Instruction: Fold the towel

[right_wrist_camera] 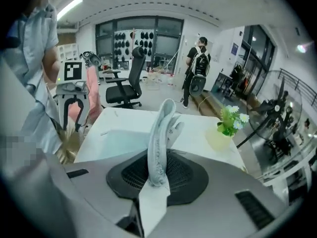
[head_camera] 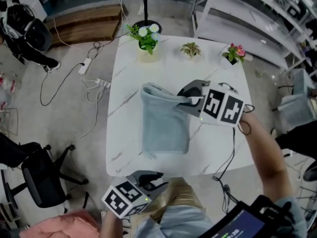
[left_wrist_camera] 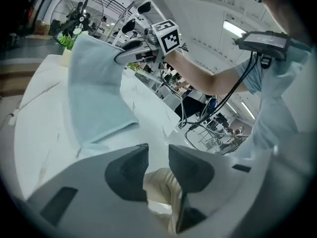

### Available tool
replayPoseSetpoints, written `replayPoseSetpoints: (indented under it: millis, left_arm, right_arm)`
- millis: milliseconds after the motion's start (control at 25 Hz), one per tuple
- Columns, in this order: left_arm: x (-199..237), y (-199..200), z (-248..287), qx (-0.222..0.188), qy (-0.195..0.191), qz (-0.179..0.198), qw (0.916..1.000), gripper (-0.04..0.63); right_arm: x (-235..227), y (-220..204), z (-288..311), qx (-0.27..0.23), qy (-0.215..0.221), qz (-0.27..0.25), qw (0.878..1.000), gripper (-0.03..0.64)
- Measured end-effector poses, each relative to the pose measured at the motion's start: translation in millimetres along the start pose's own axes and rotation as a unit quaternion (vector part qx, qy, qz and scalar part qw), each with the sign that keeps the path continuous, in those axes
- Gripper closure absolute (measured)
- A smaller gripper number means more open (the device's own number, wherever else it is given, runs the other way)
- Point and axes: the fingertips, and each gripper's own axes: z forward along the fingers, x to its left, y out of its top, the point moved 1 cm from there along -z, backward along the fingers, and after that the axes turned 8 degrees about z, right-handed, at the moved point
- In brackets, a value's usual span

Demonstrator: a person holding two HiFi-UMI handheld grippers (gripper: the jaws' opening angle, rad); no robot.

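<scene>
Right claw on towel, left claw (parted)

The right gripper covers the far right corner of the towel, whose pinched edge disappears between its jaws, while the left gripper hides part of the near edge of the table.

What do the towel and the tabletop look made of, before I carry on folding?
The towel: soft pale blue-grey cloth, probably terry or microfibre; it drapes and bunches limply where the right gripper pinches its edge. The table: hard white top with thin grey veins, so marble or a marble-look laminate; the finish looks smooth.
</scene>
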Motion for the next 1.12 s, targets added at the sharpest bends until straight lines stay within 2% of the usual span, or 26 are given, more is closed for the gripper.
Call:
replayPoseSetpoints:
  millis: [240,440,760,920,960,1040,1120]
  left_arm:
    - [-24,-33,-3,0.005,0.007,0.004,1.0000,0.466]
    - [-33,-50,-2,0.008,0.007,0.005,0.9999,0.468]
    - [-37,-72,4,0.020,-0.005,0.002,0.9998,0.468]
    - [-35,-77,4,0.024,-0.009,0.001,0.9997,0.468]
    - [-33,-78,4,0.023,-0.009,0.001,0.9997,0.468]
    - [-29,-80,2,0.023,-0.009,0.001,0.9997,0.468]
    - [-25,-82,-2,0.022,-0.007,0.000,0.9997,0.468]
  right_arm:
    - [72,-7,3,-0.020,-0.027,-0.062,0.998,0.525]
    - [109,-25,16,-0.019,-0.038,-0.093,0.995,0.523]
    - [141,-53,41,0.003,-0.051,-0.113,0.992,0.520]
    - [150,-64,54,0.019,-0.034,-0.110,0.993,0.501]
    - [154,-68,58,0.026,-0.022,-0.109,0.993,0.486]
    - [166,-77,65,0.042,0.013,-0.112,0.993,0.410]
    - [180,-84,66,0.053,0.047,-0.116,0.991,0.301]
